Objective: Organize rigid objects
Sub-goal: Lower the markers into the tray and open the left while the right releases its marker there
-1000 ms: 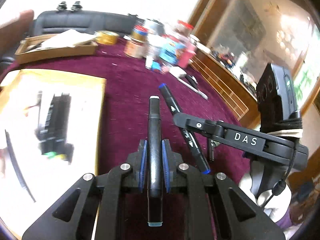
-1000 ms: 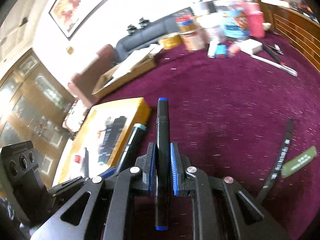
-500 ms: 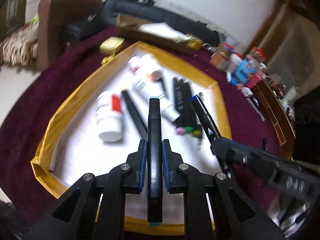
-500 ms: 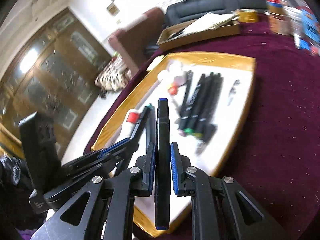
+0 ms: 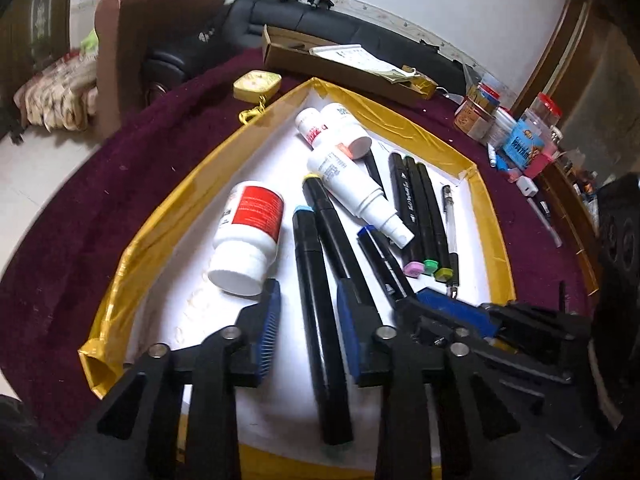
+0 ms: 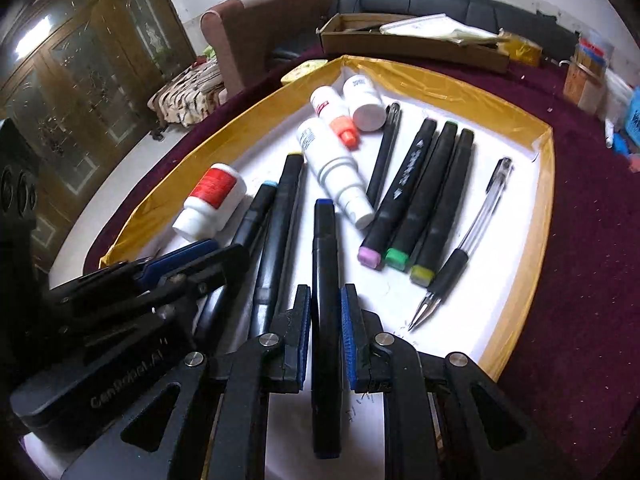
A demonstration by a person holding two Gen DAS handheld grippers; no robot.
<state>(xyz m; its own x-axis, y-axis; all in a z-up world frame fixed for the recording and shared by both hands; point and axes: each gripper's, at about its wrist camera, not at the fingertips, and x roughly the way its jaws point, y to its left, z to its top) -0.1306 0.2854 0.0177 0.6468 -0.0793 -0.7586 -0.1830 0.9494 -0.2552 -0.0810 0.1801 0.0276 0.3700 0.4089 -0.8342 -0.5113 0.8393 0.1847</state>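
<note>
a: starting at the left of the gold-edged tray (image 5: 168,224), what lies there?

b: a white bottle with a red label (image 5: 248,236) lies on its side near the tray's left wall. just right of it the left gripper (image 5: 308,312) hangs over the tray floor, its jaws opening, blue pads clear of the light-blue-capped marker (image 5: 316,320) lying loose between them.

a: and right of that marker?

b: a yellow-capped marker (image 5: 332,232), then the right gripper (image 6: 326,320), jaws opening, with the blue-capped marker (image 6: 326,280) between its pads; whether they press on it, i cannot tell.

a: further right in the tray?

b: a white spray bottle (image 6: 334,172), three markers (image 6: 416,204) side by side with pink, green and yellow ends, and a clear pen (image 6: 468,240) near the tray's right wall.
</note>
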